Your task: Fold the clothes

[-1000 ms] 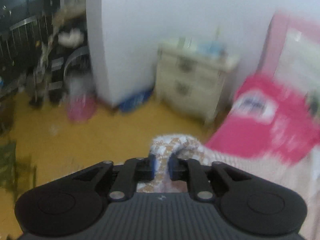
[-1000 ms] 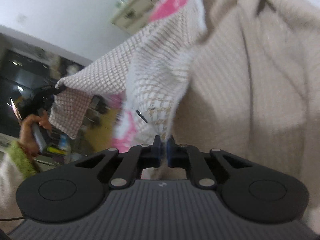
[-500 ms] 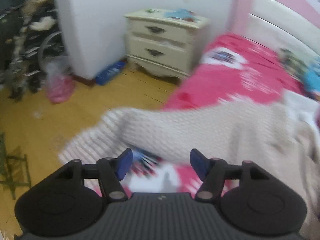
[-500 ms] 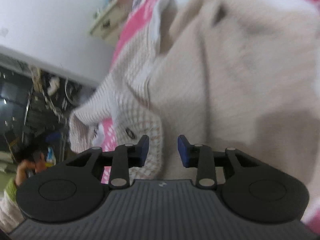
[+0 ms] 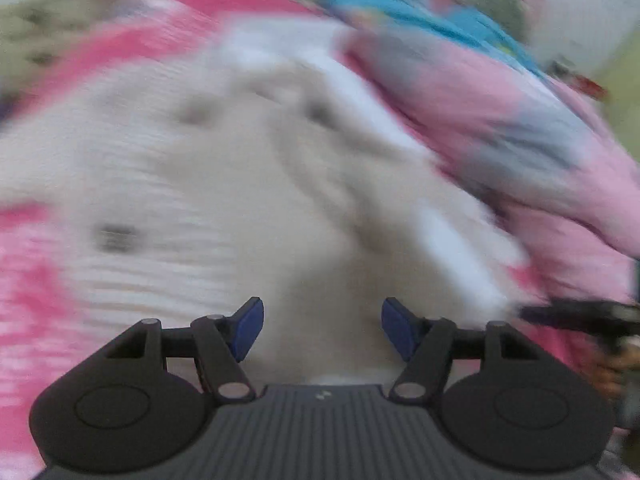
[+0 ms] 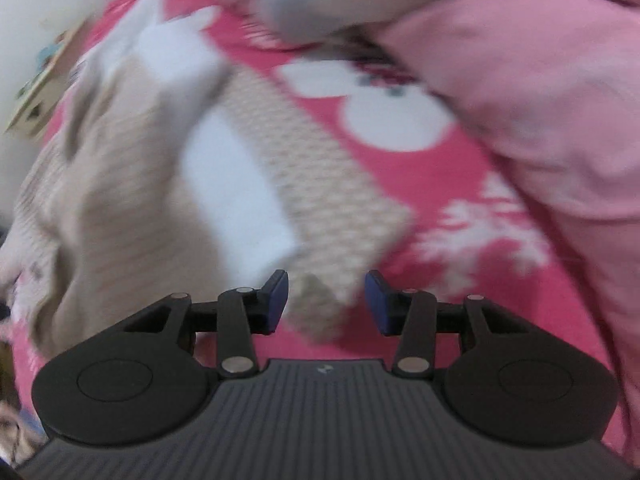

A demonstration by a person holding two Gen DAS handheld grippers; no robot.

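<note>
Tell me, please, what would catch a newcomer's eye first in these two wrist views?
The cream knitted sweater sprawled across the bright pink patterned bedspread dominates both views. Beside it, at the right, lies a pale pink garment. Both the left gripper and the right gripper hover over the knit, jaws apart and gripping nothing.

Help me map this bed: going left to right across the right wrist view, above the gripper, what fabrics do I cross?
Beige knit sweater → its checked sleeve → pink patterned bedsheet → pale pink garment.
</note>
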